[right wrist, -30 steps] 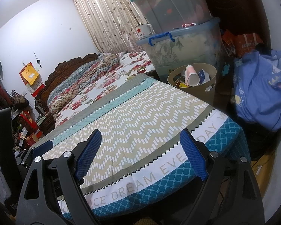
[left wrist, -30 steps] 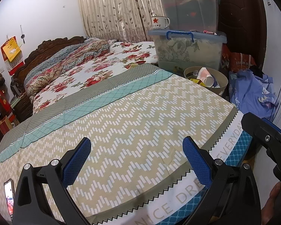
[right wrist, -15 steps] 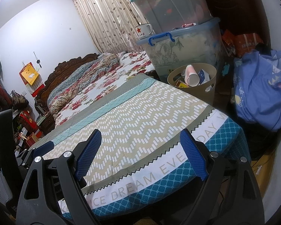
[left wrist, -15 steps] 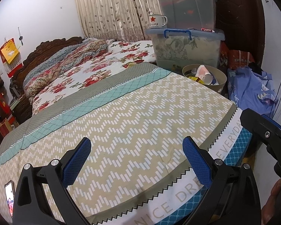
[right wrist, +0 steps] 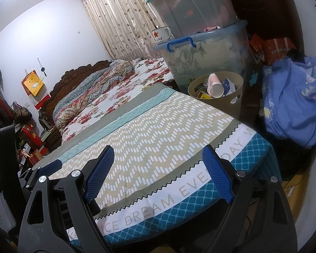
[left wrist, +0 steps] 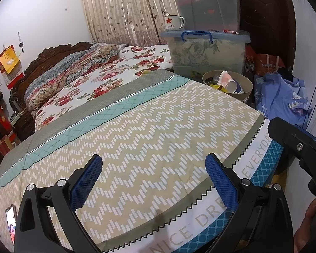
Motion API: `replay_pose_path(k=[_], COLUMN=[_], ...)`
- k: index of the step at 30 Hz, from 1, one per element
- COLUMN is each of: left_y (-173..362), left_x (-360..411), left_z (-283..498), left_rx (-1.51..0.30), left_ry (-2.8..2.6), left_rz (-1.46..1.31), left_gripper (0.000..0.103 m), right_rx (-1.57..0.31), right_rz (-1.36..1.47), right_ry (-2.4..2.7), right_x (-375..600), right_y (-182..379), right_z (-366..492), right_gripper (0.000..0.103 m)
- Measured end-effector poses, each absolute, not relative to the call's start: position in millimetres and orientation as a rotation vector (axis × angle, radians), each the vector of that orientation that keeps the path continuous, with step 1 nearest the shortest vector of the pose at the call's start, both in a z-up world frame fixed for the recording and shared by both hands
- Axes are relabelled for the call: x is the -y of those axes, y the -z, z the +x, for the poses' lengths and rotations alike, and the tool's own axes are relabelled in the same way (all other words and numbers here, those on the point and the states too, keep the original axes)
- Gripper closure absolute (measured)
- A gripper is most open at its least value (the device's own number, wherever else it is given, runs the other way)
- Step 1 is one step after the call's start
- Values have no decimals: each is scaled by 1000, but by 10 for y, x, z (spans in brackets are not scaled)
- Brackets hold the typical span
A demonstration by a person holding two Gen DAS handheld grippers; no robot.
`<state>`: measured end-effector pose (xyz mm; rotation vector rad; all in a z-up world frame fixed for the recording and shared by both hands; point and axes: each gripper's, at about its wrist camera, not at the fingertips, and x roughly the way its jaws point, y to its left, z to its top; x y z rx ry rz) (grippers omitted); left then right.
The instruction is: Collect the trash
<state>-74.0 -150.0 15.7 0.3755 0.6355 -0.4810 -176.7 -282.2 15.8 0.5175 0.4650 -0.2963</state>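
Both my grippers hang spread and empty over the bed's foot.

My left gripper [left wrist: 152, 178] and right gripper [right wrist: 158, 171] grasp nothing above the zigzag-patterned beige bedspread [right wrist: 158, 126]; beyond its far corner stands the round tan plastic wastebasket [right wrist: 234, 100] holding paper cups.

2 storage bins [right wrist: 202, 48] (stacked), 1 mug [right wrist: 161, 34], 1 trash basket [right wrist: 234, 102], 1 phone [left wrist: 10, 223]

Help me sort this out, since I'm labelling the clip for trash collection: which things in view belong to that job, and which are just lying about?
Belongs to the job:
- beige trash bin
- paper cup and other rubbish in it
- left gripper and right gripper, both open and empty

Just lying about:
- enamel mug with red star
- stacked plastic storage boxes
- blue cloth bundle
- phone on the bed
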Motion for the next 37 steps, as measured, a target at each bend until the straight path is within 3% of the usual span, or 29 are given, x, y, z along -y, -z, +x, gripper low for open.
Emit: replay_pose_path(k=[37], left_y=[-118], left_x=[1502], left_z=[-770], left_rx=[-653], left_ry=[496], left_rz=[379], left_gripper=[9], right_rx=[-467], right_rz=[517], right_ry=[296], right_x=[2820], right_y=[-160], right_z=[-1766], right_gripper=[17])
